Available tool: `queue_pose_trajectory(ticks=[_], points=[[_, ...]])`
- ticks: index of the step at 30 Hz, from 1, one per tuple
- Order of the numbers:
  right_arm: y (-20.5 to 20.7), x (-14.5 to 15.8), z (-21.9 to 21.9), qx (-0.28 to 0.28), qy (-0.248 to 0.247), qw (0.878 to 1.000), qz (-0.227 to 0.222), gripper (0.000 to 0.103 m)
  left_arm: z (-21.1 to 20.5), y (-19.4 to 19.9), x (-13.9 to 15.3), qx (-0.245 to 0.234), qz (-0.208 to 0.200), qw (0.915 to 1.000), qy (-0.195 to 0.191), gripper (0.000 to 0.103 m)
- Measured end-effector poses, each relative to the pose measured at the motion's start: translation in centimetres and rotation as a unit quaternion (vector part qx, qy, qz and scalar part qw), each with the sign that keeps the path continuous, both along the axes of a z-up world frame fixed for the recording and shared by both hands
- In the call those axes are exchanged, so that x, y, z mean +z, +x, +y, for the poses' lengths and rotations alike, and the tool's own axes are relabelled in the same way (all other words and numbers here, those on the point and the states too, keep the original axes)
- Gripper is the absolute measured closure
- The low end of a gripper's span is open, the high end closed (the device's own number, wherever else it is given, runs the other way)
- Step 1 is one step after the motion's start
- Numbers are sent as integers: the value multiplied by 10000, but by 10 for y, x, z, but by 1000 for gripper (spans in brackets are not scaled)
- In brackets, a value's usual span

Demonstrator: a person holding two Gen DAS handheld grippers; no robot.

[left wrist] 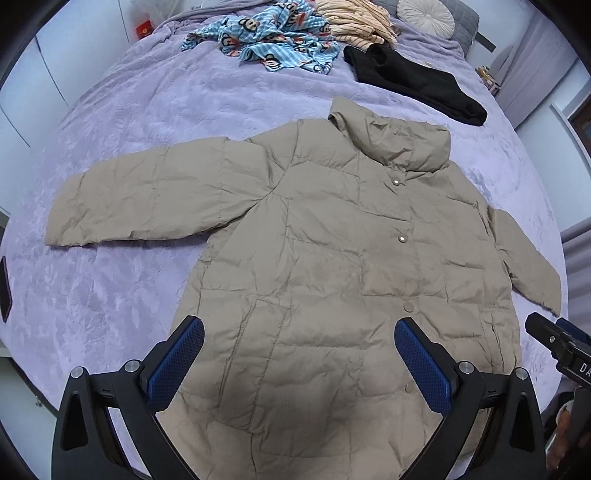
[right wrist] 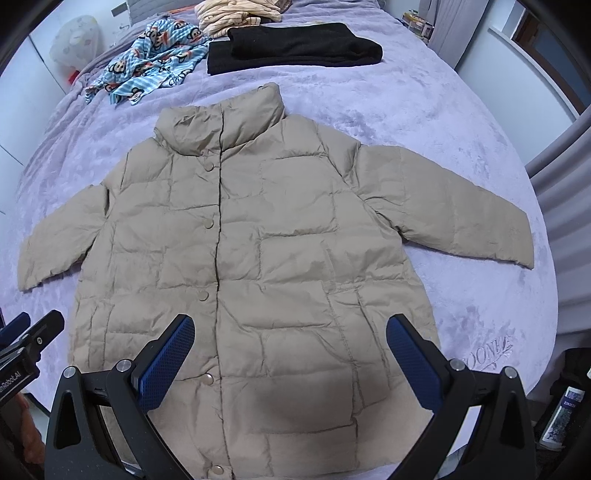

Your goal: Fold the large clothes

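A beige quilted puffer jacket (left wrist: 317, 236) lies flat, front up and snapped shut, on the lilac bed cover (left wrist: 155, 110), collar away from me and both sleeves spread out. It also shows in the right wrist view (right wrist: 280, 236). My left gripper (left wrist: 299, 332) is open and empty, above the jacket's lower hem on its left half. My right gripper (right wrist: 290, 332) is open and empty, above the hem on the right half. The right gripper's body shows at the edge of the left wrist view (left wrist: 557, 339).
At the far end of the bed lie a blue cartoon-print garment (left wrist: 273, 40), a striped peach garment (left wrist: 354, 22), a folded black garment (left wrist: 417, 81) and a round grey cushion (left wrist: 424, 14). A dark phone-like object (left wrist: 4, 288) lies at the bed's left edge. Embroidered lettering (right wrist: 487, 354) marks the cover.
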State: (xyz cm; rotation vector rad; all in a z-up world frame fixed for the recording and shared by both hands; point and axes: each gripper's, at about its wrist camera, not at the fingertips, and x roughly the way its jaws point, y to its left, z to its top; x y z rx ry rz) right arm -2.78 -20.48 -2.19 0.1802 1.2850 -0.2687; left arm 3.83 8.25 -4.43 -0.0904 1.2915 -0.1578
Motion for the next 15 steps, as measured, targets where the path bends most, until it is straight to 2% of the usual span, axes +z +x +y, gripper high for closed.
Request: queue_pose_trajectory(ticks=[3, 9, 12, 15], points=[[2, -2, 14, -4, 157, 9997, -168, 0, 37, 15, -17, 278, 58, 9990, -357, 0], [17, -28, 48, -34, 879, 9950, -478, 0, 134, 46, -70, 1153, 164, 9911, -642, 0], [28, -53, 75, 6, 1384, 9900, -286, 0, 178, 60, -98, 1528, 150, 9844, -857, 0], [38, -78, 107, 160, 1433, 9895, -42, 0, 219, 75, -128, 1923, 118, 9722, -1332, 0]])
